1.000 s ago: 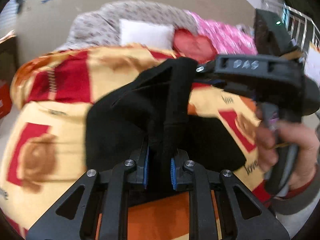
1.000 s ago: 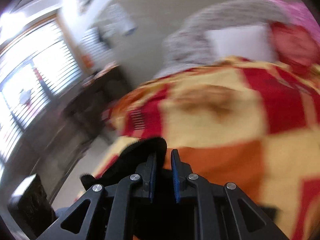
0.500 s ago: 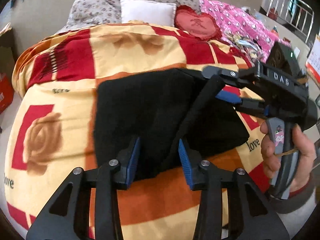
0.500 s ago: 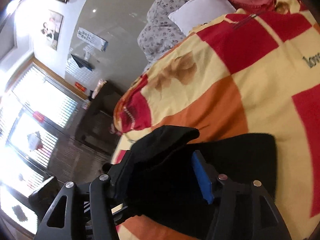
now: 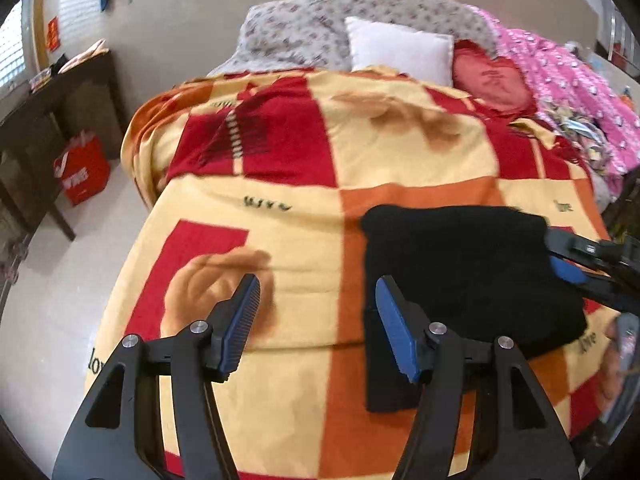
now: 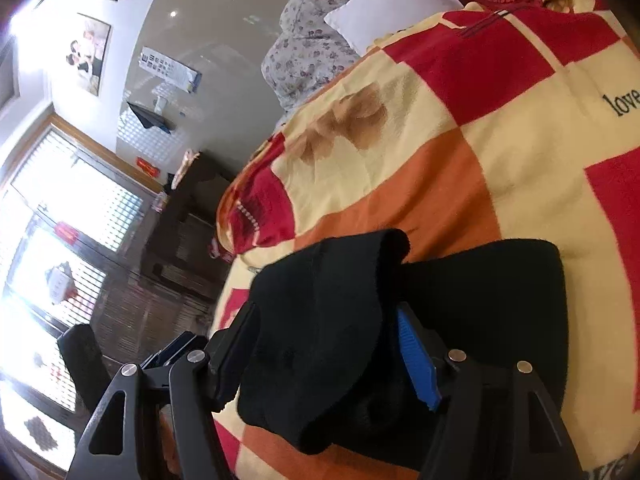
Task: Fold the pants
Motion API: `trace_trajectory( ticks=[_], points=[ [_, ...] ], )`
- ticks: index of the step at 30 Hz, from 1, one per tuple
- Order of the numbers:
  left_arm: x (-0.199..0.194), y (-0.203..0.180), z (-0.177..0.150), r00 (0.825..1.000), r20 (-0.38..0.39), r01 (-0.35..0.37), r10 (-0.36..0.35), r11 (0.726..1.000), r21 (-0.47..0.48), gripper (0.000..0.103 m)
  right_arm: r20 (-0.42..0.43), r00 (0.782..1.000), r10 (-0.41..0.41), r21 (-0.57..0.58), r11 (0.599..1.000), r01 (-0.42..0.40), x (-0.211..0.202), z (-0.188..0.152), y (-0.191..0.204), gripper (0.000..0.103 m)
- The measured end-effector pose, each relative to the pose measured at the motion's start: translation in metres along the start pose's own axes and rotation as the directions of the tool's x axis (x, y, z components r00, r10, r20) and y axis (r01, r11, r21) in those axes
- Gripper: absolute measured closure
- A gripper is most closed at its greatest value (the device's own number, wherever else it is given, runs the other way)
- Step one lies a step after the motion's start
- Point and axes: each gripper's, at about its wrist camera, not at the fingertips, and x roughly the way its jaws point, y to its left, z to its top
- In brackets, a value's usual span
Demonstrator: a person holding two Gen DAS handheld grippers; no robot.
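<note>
The black pants [image 5: 468, 276] lie folded into a compact block on the red, yellow and orange blanket [image 5: 304, 184], at the right of the left wrist view. My left gripper [image 5: 316, 320] is open and empty, just left of the pants' near edge. My right gripper [image 5: 560, 268] shows at the far right of that view, at the pants' right edge. In the right wrist view my right gripper [image 6: 324, 344] is open, with a loose flap of the pants [image 6: 320, 320] draped between its spread fingers.
A white pillow [image 5: 398, 50], a red heart cushion [image 5: 494, 80] and a pink quilt [image 5: 572, 92] lie at the head of the bed. A dark desk [image 5: 48, 108] and a red bag [image 5: 82, 170] stand on the floor to the left.
Both grippers were shut on the pants a second ago and have opened. My left gripper has drawn back and left of the pants, which now lie folded on the blanket.
</note>
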Motion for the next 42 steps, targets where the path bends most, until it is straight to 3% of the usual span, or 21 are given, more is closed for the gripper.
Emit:
trace_trajectory(
  ticks=[4, 8, 10, 12, 17, 24, 26, 29, 31, 35, 37, 38, 40, 42],
  points=[
    [0.011, 0.001, -0.005, 0.999, -0.004, -0.034, 0.034, 0.999, 0.005, 0.043, -0.029, 0.998, -0.050, -0.028, 0.998, 0.049, 0.004, -0.005, -0.002, 0.037],
    [0.019, -0.002, -0.006, 0.999, -0.018, -0.028, 0.028, 1.000, 0.006, 0.043, -0.043, 0.998, -0.042, -0.056, 0.998, 0.039, 0.010, -0.008, 0.001, 0.037],
    [0.023, -0.004, -0.005, 0.999, -0.030, -0.014, 0.014, 1.000, 0.000, 0.043, -0.051, 0.998, -0.037, -0.080, 0.996, 0.033, 0.019, -0.010, 0.003, 0.042],
    [0.025, -0.006, -0.006, 0.999, -0.041, 0.001, -0.001, 1.000, -0.005, 0.043, -0.035, 0.997, -0.070, -0.109, 0.992, 0.066, 0.025, -0.012, 0.007, 0.062],
    [0.023, -0.008, -0.003, 0.999, -0.041, 0.020, -0.021, 1.000, -0.016, 0.043, 0.041, 0.996, -0.074, -0.129, 0.989, 0.078, 0.014, -0.012, 0.014, 0.083],
    [0.021, -0.024, 0.005, 0.995, -0.045, 0.086, -0.088, 0.996, -0.030, 0.043, 0.121, 0.984, -0.129, -0.241, 0.958, 0.155, -0.027, -0.018, 0.031, 0.091],
    [0.019, -0.032, 0.007, 0.993, -0.045, 0.107, -0.108, 0.994, -0.024, 0.043, 0.158, 0.974, -0.165, -0.253, 0.946, 0.202, -0.044, -0.019, 0.028, 0.091],
    [0.016, -0.045, 0.008, 0.992, -0.037, 0.118, -0.118, 0.993, 0.003, 0.043, 0.237, 0.938, -0.252, -0.221, 0.927, 0.304, -0.078, -0.012, 0.011, 0.100],
    [0.019, -0.053, 0.007, 0.992, -0.043, 0.116, -0.115, 0.993, 0.031, 0.043, 0.186, 0.965, -0.186, -0.167, 0.962, 0.218, -0.082, -0.006, -0.006, 0.100],
    [0.022, -0.054, 0.005, 0.992, -0.056, 0.112, -0.110, 0.993, 0.033, 0.043, 0.111, 0.987, -0.119, -0.145, 0.980, 0.134, -0.072, -0.010, -0.012, 0.097],
    [0.022, -0.050, 0.005, 0.993, -0.053, 0.109, -0.108, 0.994, 0.018, 0.043, 0.069, 0.994, -0.088, -0.115, 0.989, 0.096, -0.064, -0.014, -0.014, 0.073],
    [0.022, -0.046, 0.006, 0.993, -0.054, 0.108, -0.108, 0.994, 0.009, 0.043, 0.055, 0.995, -0.083, -0.105, 0.991, 0.088, -0.059, -0.017, -0.014, 0.055],
    [0.022, -0.042, 0.006, 0.992, -0.058, 0.109, -0.109, 0.994, -0.005, 0.043, 0.026, 0.997, -0.066, -0.108, 0.992, 0.069, -0.048, -0.021, -0.013, 0.054],
    [0.023, -0.037, 0.006, 0.992, -0.060, 0.110, -0.111, 0.994, -0.021, 0.043, 0.010, 0.994, -0.105, -0.118, 0.987, 0.105, -0.035, -0.024, -0.012, 0.054]
  ],
)
